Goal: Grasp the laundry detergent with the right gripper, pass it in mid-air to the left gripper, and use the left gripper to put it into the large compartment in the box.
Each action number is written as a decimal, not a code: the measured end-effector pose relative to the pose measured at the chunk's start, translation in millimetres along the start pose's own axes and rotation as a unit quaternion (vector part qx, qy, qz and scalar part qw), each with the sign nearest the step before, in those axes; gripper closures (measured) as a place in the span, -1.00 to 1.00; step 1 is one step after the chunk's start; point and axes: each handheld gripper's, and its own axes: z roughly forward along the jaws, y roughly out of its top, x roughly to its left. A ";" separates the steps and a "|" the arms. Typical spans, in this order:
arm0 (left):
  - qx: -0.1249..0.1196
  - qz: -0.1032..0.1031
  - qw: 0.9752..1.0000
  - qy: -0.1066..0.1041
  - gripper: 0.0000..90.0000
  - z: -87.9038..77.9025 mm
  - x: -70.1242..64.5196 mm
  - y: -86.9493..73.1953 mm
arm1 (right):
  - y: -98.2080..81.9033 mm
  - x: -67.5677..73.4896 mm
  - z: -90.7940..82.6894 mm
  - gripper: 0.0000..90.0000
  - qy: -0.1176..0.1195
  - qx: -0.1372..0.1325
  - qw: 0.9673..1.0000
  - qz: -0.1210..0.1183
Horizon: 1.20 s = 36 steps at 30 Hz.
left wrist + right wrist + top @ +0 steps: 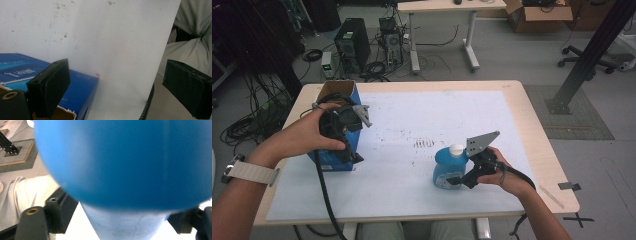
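On white sheet: right gripper jaws around rounded blue plastic bottle, contact unclear. Left gripper jaws apart, over torn-edged blue cardboard box.

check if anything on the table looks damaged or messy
Two small things. The white mat has dark smudges and specks near its middle, just up and left of the blue bottle. The blue box has a ragged, torn cardboard edge at its open top. The bottle stands upright with its white cap on; nothing is spilled.
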 end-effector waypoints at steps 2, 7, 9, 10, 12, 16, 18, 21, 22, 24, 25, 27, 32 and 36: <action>0.000 0.000 1.000 0.000 -0.82 -0.1 0.0 -0.1 | -0.1 -0.3 -0.4 -0.48 -0.001 -0.003 1.000 0.000; 0.000 -0.001 1.000 0.000 -0.82 -0.2 -0.2 -0.1 | -2.0 -0.9 -0.8 -0.44 -0.003 -0.004 1.000 0.003; 0.000 -0.002 1.000 -0.001 -0.82 -0.2 -0.5 -0.1 | -3.2 -0.9 -0.8 -0.42 -0.002 -0.006 1.000 0.005; -0.001 -0.002 1.000 -0.001 -0.82 -0.2 -0.5 -0.2 | -3.5 -1.1 -0.8 -0.41 -0.002 -0.007 1.000 0.005; -0.001 -0.002 1.000 0.000 -0.82 -0.2 -0.3 -0.3 | -3.8 -1.2 -1.0 -0.39 -0.001 -0.009 1.000 0.006; -0.001 -0.002 1.000 0.000 -0.82 -0.2 -0.5 -0.1 | -3.5 -1.2 -1.2 -0.33 -0.001 -0.011 1.000 0.004; 0.000 -0.001 1.000 0.000 -0.82 0.0 -0.3 0.0 | -3.4 -1.2 -1.3 -0.32 0.000 -0.011 1.000 0.004; -0.001 0.000 1.000 0.000 -0.82 0.1 -0.2 0.1 | -3.4 -0.9 -1.0 -0.28 -0.001 -0.011 1.000 0.002; -0.001 -0.001 1.000 0.000 -0.82 0.3 -0.2 0.2 | -3.4 -0.8 -0.9 -0.28 0.000 -0.011 1.000 0.002; 0.000 -0.002 1.000 0.000 -0.82 0.4 -0.1 0.3 | -3.5 -0.6 -0.7 -0.24 0.000 -0.011 1.000 0.001; 0.000 -0.002 1.000 0.000 -0.82 0.5 0.0 0.3 | -3.5 -0.7 -0.7 -0.23 0.000 -0.012 1.000 0.001; 0.000 -0.002 1.000 0.000 -0.82 0.6 0.0 0.5 | -3.4 -1.0 -0.7 -0.20 -0.001 -0.013 1.000 0.001; 0.000 -0.002 1.000 0.000 -0.82 0.6 0.1 0.4 | -3.9 -1.5 -0.8 -0.12 -0.003 -0.017 1.000 -0.002; 0.000 -0.002 1.000 0.001 -0.82 0.3 0.2 -0.2 | -4.5 -1.9 -0.7 -0.10 -0.004 -0.021 1.000 -0.002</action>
